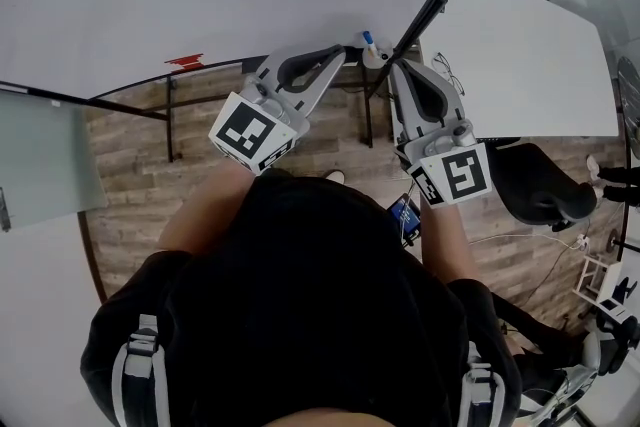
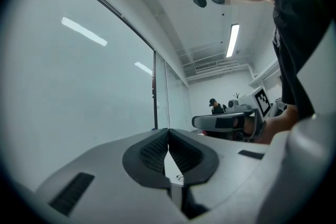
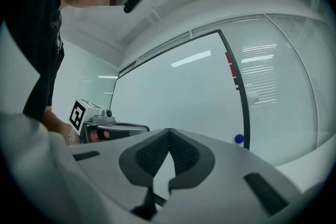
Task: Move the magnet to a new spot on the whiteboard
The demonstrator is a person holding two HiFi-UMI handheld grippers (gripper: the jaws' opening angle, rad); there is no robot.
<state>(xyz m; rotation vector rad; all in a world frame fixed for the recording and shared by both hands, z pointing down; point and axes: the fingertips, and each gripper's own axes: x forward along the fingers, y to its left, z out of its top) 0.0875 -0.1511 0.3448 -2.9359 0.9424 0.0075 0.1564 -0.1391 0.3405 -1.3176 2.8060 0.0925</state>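
Two items, clenched and empty: left gripper (image 2: 168, 132), right gripper (image 3: 169, 131). We should open the right gripper wide and meet the magnet (image 3: 239, 139) squarely on the whiteboard (image 3: 178, 86).

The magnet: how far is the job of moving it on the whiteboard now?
Done: nothing visible; the blue magnet sits by the right frame of the whiteboard. In hand: nothing; the left gripper and the right gripper are both shut and empty, neither at the magnet. Left: reach the magnet, grip it, set it elsewhere on the whiteboard, release.
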